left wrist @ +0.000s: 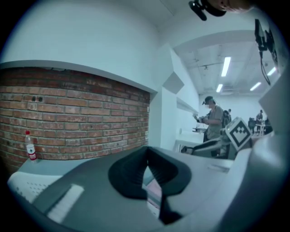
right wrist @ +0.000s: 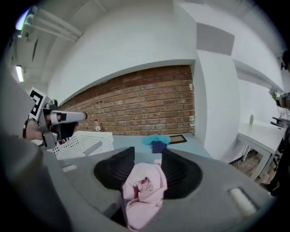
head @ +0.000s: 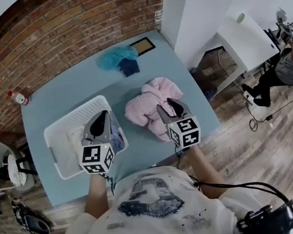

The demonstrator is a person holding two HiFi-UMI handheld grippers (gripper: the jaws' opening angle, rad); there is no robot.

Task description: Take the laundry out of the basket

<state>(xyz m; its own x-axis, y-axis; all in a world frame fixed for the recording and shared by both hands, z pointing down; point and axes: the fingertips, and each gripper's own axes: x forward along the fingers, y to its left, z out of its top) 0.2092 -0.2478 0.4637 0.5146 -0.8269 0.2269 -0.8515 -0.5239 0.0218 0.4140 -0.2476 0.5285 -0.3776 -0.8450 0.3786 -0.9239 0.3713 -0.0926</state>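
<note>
We've got the R claw [right wrist: 147, 153] clamped on pink cloth [right wrist: 144, 188], bunched btwn its pads. The cloth's bulk sits on the surface [head: 62, 93], just right of the basket [head: 57, 133]. Our L claw [left wrist: 146, 154] hangs over the basket, tips together.
</note>
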